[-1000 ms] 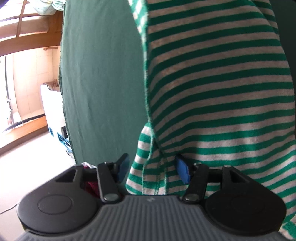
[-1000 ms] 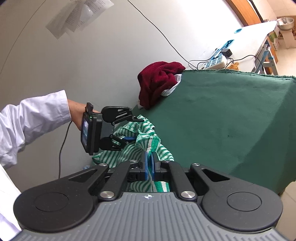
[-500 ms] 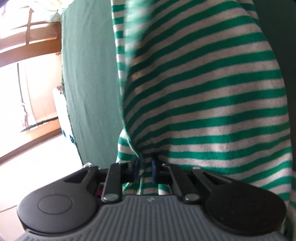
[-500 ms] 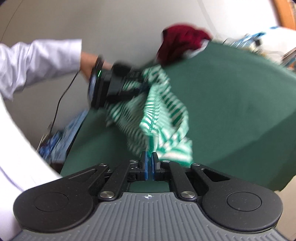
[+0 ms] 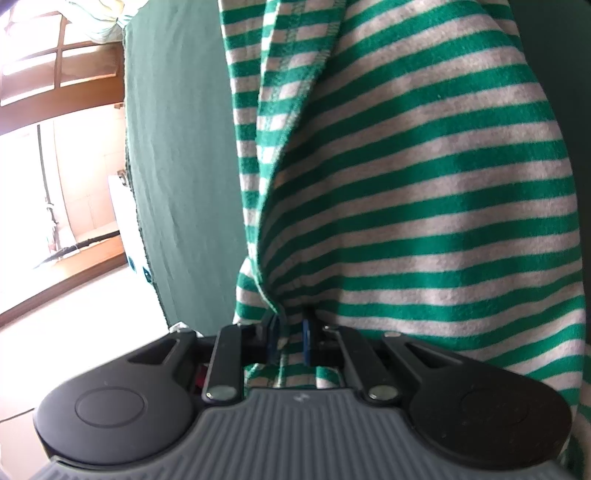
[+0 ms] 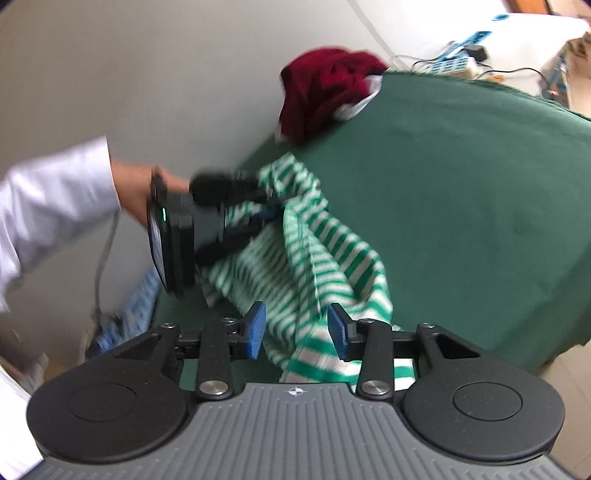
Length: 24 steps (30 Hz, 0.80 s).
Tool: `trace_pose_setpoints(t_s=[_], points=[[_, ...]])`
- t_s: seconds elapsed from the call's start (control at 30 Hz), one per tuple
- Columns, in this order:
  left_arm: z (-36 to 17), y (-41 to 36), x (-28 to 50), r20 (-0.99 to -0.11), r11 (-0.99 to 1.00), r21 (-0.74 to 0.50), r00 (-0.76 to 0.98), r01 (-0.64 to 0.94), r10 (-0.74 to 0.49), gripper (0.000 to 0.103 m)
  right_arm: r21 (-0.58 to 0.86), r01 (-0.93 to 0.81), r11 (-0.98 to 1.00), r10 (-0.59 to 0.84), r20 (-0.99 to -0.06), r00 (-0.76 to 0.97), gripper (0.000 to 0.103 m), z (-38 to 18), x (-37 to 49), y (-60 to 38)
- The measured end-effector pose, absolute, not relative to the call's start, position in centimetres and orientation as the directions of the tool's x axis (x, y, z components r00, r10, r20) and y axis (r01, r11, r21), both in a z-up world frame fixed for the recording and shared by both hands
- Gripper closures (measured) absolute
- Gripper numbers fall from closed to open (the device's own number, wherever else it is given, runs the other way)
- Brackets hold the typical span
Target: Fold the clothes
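Note:
A green-and-white striped garment [image 5: 406,177] hangs in front of the left wrist camera and fills most of that view. My left gripper [image 5: 290,338] is shut on a fold of it. In the right wrist view the same garment [image 6: 314,251] drapes from the left gripper [image 6: 273,210] down onto the green table cover [image 6: 461,184]. My right gripper [image 6: 295,328] is open, its blue pads [image 6: 255,328] on either side of the garment's lower part, not gripping it.
A dark red garment [image 6: 325,88] lies bunched at the far corner of the table by the white wall. A white desk [image 6: 535,33] with cables and a power strip stands beyond. The person's white sleeve [image 6: 51,199] is at left.
My left gripper closed on the striped garment and lifted it. My right gripper, shut on the garment earlier, has opened and let it go.

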<state>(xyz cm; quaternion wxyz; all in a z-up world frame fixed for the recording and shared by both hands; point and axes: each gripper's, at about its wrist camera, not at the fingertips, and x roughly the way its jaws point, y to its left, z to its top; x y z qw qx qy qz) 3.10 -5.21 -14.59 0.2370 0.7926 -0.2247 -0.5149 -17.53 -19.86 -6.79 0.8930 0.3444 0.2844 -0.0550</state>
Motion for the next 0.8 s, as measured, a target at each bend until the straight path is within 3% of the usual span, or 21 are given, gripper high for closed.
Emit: trace_pose_setpoints(t_s=[0.1, 0.17, 0.2, 0.43, 0.5, 0.57, 0.6, 0.67, 0.8], points=[[-14.4, -5.3, 3.0, -0.715, -0.791, 0.603, 0.370, -0.103, -0.593, 0.103, 0.478, 0.319, 0.818, 0.084, -0.648, 0.757, 0.066, -8.0, -15.8, -18.3], [-14.3, -5.4, 3.0, -0.717, -0.792, 0.602, 0.366, -0.105, -0.593, 0.103, 0.409, 0.346, 0.845, 0.039, -0.691, 0.721, 0.101, -8.2, -16.2, -18.4], [-14.3, -5.6, 3.0, -0.718, -0.792, 0.601, 0.364, -0.107, -0.594, 0.103, 0.373, 0.358, 0.856, 0.015, -0.711, 0.703, 0.103, -8.3, -16.4, -18.5], [-13.8, -6.1, 2.9, -0.739, -0.814, 0.573, 0.368, -0.097, -0.565, 0.103, 0.407, 0.485, 0.774, -0.112, -0.665, 0.738, 0.103, -6.5, -20.8, -22.5], [-13.8, -6.4, 2.8, -0.742, -0.819, 0.565, 0.371, -0.099, -0.558, 0.103, 0.489, 0.432, 0.758, -0.060, -0.607, 0.793, 0.089, -5.8, -21.1, -22.4], [-13.7, -6.4, 2.7, -0.745, -0.824, 0.558, 0.377, -0.099, -0.550, 0.103, 0.508, 0.369, 0.778, 0.013, -0.600, 0.800, 0.042, -5.6, -19.7, -21.0], [-13.7, -6.4, 2.6, -0.746, -0.826, 0.555, 0.380, -0.099, -0.547, 0.103, 0.496, 0.348, 0.796, 0.038, -0.613, 0.789, 0.042, -5.7, -18.8, -20.1], [-13.7, -5.7, 2.4, -0.744, -0.825, 0.557, 0.383, -0.098, -0.548, 0.103, 0.455, 0.319, 0.831, 0.064, -0.648, 0.759, 0.071, -6.2, -17.1, -18.4], [-13.7, -4.3, 2.1, -0.740, -0.822, 0.561, 0.387, -0.096, -0.550, 0.103, 0.309, 0.343, 0.887, 0.002, -0.747, 0.665, 0.080, -7.8, -15.9, -16.9]])
